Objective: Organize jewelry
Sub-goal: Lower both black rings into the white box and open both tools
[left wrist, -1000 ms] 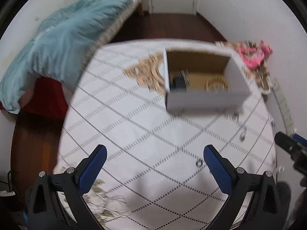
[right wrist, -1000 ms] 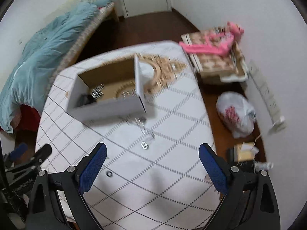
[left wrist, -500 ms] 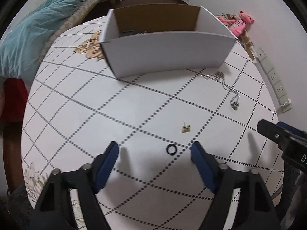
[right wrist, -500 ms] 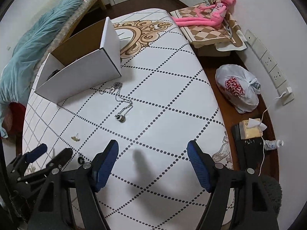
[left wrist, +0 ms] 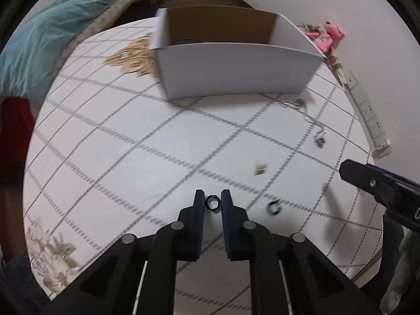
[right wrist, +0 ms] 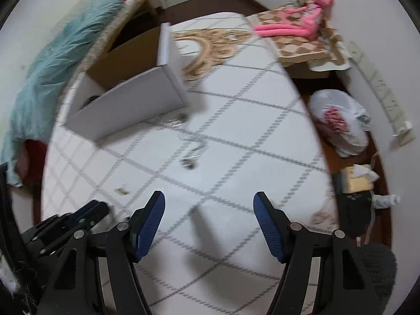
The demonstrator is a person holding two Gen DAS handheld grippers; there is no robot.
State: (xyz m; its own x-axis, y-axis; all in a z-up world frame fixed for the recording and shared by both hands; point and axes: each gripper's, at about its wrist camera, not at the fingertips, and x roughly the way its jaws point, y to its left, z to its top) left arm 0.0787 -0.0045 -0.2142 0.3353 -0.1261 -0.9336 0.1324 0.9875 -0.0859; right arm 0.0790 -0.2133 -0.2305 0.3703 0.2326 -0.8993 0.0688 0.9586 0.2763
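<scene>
Pinching a small black ring (left wrist: 212, 202) between the fingertips of my left gripper (left wrist: 212, 201); the jaws are standing narrow, one pad on either side of the band, and the hole is facing up toward my camera, so the ring is sitting flat across the gap rather than along it. Whether it is already clear of the white checked tablecloth (left wrist: 118, 152) I cannot tell. The open white box (left wrist: 236, 78), which I am judging to be where the jewelry belongs, is lying straight ahead of this claw and well apart from it, with its long wall running crosswise to my fingers, so the carry I am expecting is a plain forward run, up over that near wall. My right gripper (right wrist: 208, 210) is hanging spread wide and holding nothing, off to the right of the left one, its tip showing at the edge of the left view. Ahead and to the right of the held ring, a second dark ring (left wrist: 273, 207) is lying just beside my fingers, a small gold earring (left wrist: 260, 168) a little farther on, and a silver necklace (left wrist: 313, 123) farther still, trailing toward the box. These are blurred, so I am noting their outlines only loosely.
</scene>
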